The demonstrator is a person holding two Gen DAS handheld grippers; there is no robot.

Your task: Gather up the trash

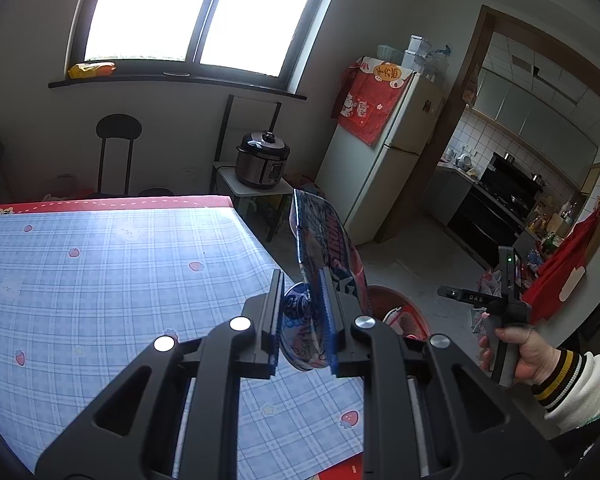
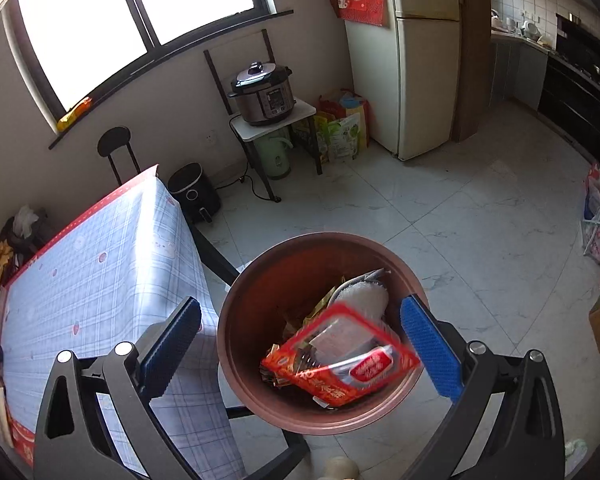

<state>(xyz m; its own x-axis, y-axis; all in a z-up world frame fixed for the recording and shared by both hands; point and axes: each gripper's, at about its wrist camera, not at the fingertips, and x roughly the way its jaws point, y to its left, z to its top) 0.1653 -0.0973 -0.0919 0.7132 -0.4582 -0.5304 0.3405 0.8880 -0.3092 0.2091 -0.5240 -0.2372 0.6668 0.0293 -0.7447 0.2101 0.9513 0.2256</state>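
left tool grips a blue wrapper; right tool gapes, seemingly empty, over bin.

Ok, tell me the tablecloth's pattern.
The tablecloth is pale blue plaid with small strawberries and a red border, clearest in the left wrist view.

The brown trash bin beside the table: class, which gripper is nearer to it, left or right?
Right. The right gripper hangs open directly above the brown trash bin. The left gripper, shut on a blue wrapper, is over the table's edge.
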